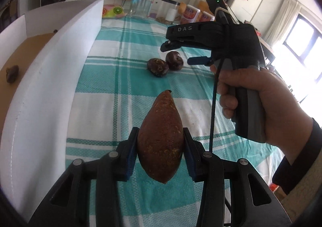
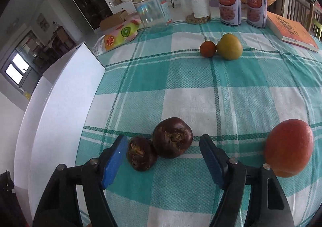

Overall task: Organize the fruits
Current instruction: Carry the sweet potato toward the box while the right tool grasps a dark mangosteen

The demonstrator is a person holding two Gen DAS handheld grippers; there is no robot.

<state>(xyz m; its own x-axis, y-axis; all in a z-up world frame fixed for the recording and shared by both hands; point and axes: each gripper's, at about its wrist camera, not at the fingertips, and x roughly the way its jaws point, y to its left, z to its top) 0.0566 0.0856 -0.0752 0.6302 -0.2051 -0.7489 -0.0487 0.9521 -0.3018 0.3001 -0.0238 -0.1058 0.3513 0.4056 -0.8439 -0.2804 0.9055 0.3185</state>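
Note:
My left gripper is shut on a long brown pointed fruit and holds it above the checked cloth beside the white box. A small brown fruit lies inside the box. My right gripper is open, its jaws on either side of two dark purple round fruits on the cloth. The right gripper also shows in the left wrist view, above those two fruits. An orange lies to the right. A small red fruit and a yellow-green fruit lie farther back.
The white box wall runs along the left. At the back stand a clear jar, a second jar, two printed cans and a fruit-print bag. An orange book lies at the right.

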